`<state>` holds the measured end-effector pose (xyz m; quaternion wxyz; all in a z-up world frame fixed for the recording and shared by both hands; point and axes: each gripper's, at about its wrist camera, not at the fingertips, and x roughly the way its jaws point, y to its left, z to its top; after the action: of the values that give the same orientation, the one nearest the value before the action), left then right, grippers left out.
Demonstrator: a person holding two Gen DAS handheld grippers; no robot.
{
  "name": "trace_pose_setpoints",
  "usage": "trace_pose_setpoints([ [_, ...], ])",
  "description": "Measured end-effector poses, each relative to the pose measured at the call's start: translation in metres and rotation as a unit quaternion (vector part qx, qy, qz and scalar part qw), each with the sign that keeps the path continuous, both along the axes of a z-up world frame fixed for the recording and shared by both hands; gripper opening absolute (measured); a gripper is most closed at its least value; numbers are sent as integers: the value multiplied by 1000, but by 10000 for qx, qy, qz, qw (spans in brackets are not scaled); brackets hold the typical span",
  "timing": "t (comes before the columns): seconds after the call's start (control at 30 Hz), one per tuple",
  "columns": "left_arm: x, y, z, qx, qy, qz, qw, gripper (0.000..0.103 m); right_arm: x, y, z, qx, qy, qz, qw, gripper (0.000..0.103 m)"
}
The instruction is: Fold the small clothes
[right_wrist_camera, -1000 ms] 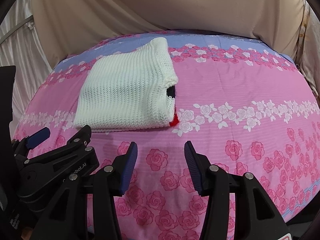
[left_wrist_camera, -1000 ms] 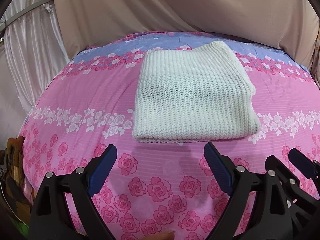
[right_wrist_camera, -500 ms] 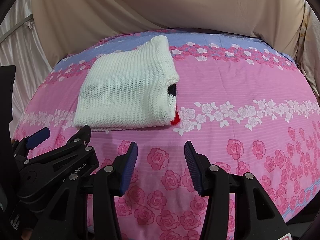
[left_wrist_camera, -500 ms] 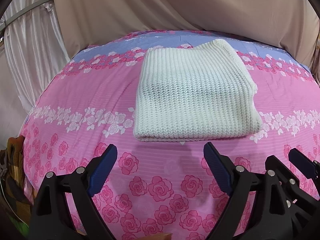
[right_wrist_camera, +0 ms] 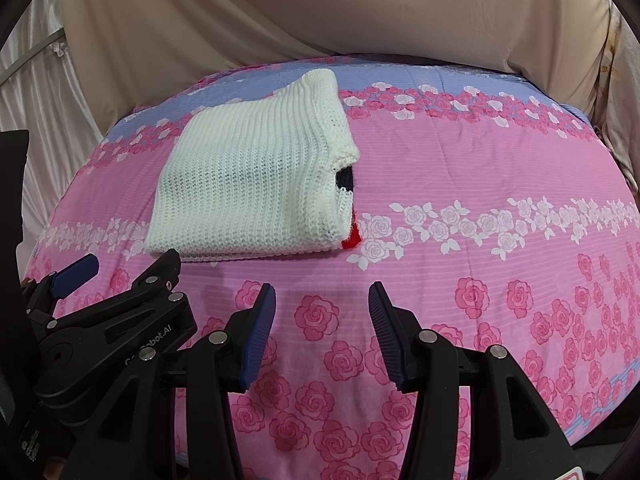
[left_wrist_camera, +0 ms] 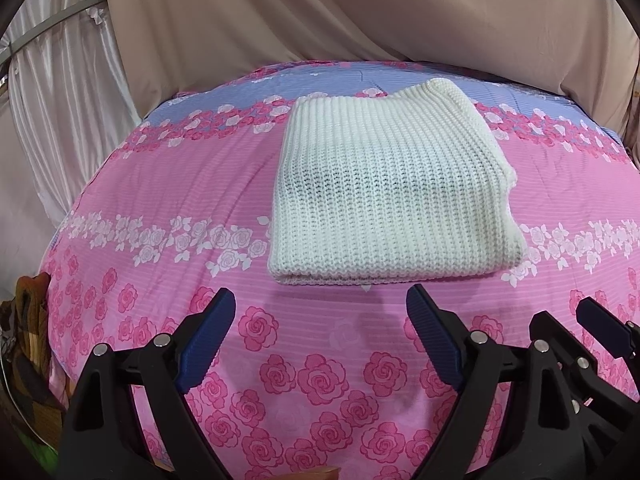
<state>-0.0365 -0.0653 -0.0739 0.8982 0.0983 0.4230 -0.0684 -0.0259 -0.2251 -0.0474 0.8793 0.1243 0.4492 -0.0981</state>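
A white knitted sweater (left_wrist_camera: pixel 390 196) lies folded into a neat rectangle on the pink rose-print bedsheet (left_wrist_camera: pixel 160 184). In the right wrist view the same sweater (right_wrist_camera: pixel 248 184) shows black and red patches at its right edge. My left gripper (left_wrist_camera: pixel 320 320) hovers just short of the sweater's near edge, jaws wide apart with nothing between them. My right gripper (right_wrist_camera: pixel 322 320) stands to the right of it over bare sheet, jaws partly apart and empty. Each gripper appears at the edge of the other's view, side by side.
Beige and white curtains (left_wrist_camera: pixel 360 12) hang behind and left of the bed. The sheet turns blue along its far edge (right_wrist_camera: pixel 440 76). A brown patterned cloth (left_wrist_camera: pixel 24 320) hangs off the bed's left side.
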Motion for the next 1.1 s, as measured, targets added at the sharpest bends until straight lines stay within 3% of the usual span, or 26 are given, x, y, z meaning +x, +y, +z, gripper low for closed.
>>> trace_pose_setpoints([
  [0.7, 2, 2, -3, 55, -7, 60, 10000, 82, 6, 0, -4, -70, 82, 161, 9998, 48],
  [0.9, 6, 1, -5, 108, 0, 93, 9999, 82, 11, 2, -6, -123, 138, 205, 9996, 43],
  [1.1, 13, 3, -6, 183, 237, 118, 9995, 84, 21, 0, -5, -189, 272, 218, 9992, 46],
])
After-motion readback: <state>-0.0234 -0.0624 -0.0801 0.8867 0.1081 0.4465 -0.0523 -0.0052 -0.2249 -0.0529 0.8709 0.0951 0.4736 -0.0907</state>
